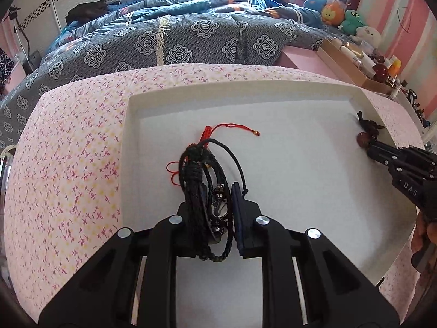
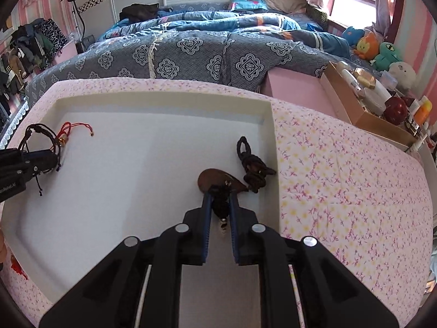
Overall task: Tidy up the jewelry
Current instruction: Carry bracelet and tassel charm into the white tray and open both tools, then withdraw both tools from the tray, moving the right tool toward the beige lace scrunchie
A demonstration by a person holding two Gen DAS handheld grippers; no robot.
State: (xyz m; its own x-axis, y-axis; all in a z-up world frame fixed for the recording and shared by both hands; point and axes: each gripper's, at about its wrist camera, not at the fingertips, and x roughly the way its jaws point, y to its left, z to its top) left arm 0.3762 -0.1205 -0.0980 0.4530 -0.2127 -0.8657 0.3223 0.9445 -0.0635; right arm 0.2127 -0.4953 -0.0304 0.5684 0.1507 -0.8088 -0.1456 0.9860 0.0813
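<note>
Left tool [image 1: 218,205] clamped on black braided bracelet [image 1: 207,180] running lengthwise between fingers, right tool [image 2: 220,191] pinching pendant cord [image 2: 252,164].

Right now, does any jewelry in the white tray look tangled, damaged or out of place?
Nothing looks damaged. One oddity: the red string bracelet lies partly under the black braided bracelet held by the left gripper, so the two may tangle. The dark cord of the brown pendant is bunched against the tray wall.

- The counter [image 2: 341,180], under a pink floral cloth, carries a shallow white tray [image 2: 164,101].
- A cardboard box [image 2: 363,117] of bottles sits at its far right.
</note>
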